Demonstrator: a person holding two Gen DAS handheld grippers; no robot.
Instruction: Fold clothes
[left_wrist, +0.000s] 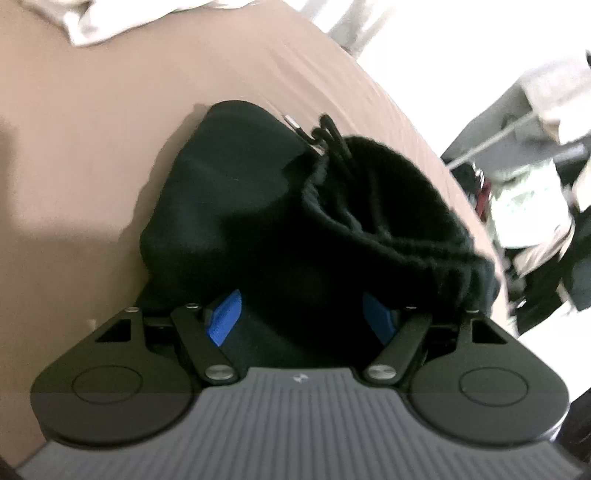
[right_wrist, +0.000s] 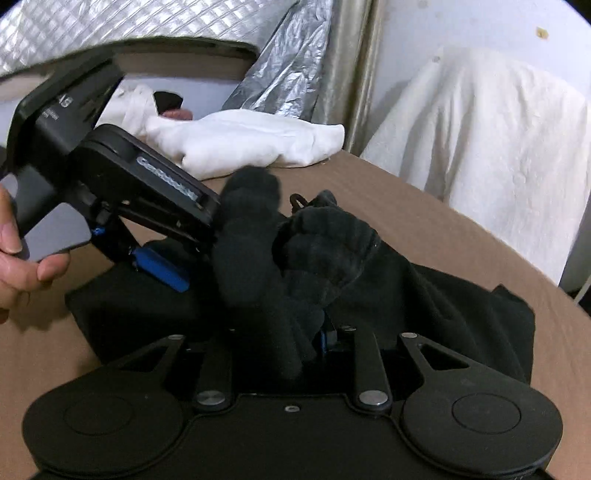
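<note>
A black garment with a drawstring waistband (left_wrist: 295, 206) lies bunched on the brown bed sheet (left_wrist: 92, 147). My left gripper (left_wrist: 303, 317) is open, its blue pads (left_wrist: 223, 317) spread on either side of the black cloth close below. In the right wrist view the same garment (right_wrist: 443, 295) lies on the sheet, and my right gripper (right_wrist: 314, 336) is shut on a raised fold of it (right_wrist: 314, 251). The left gripper (right_wrist: 162, 269) shows at the left there, held by a hand, with one blue pad over the cloth.
A white cloth pile (right_wrist: 251, 144) lies at the far side of the bed. A white covered shape (right_wrist: 480, 140) stands at the right, past the bed edge. Cluttered items (left_wrist: 535, 221) sit on the floor beside the bed.
</note>
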